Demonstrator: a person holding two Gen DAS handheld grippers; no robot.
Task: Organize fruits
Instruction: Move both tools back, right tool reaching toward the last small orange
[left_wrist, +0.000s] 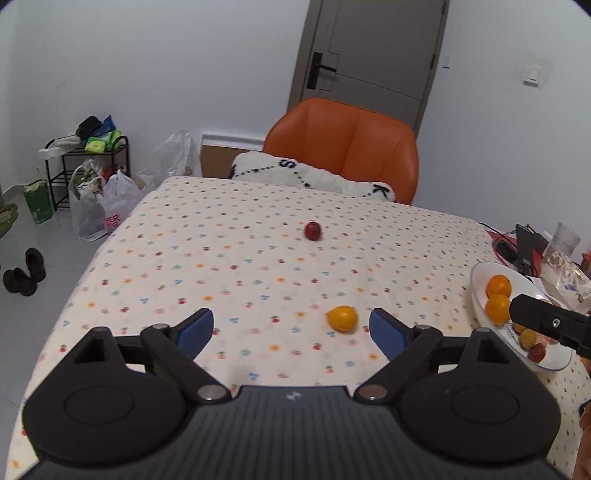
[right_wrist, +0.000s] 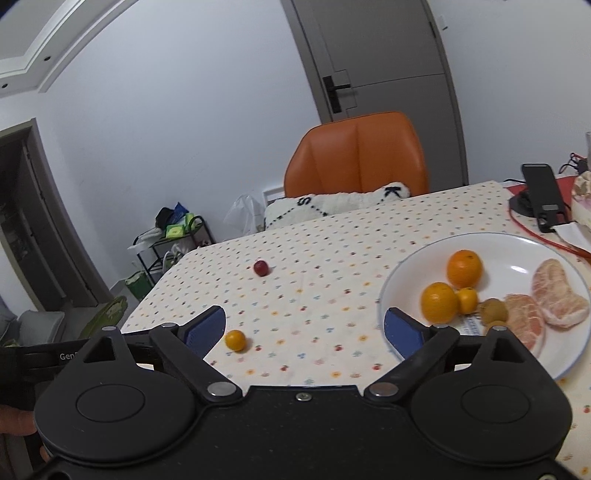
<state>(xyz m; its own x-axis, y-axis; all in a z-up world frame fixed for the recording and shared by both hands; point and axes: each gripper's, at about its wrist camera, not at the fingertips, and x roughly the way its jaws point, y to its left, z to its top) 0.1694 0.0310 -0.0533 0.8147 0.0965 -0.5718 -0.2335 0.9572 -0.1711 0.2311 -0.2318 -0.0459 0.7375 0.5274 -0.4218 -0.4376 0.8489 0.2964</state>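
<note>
The counter (left_wrist: 229, 258) wears a cream cloth dotted with small fruit prints; a small red fruit (left_wrist: 313, 230) sits near its middle, toward twelve o'clock; a small orange fruit (left_wrist: 342, 318) lies nearer, at about five o'clock from the red one, well apart from it; a white plate (right_wrist: 413, 269) holding fruit rests at three o'clock; beyond the plate, at about one o'clock, lie a black phone (right_wrist: 543, 201), a red cable (right_wrist: 546, 242) and a clear glass (left_wrist: 563, 238).
</note>
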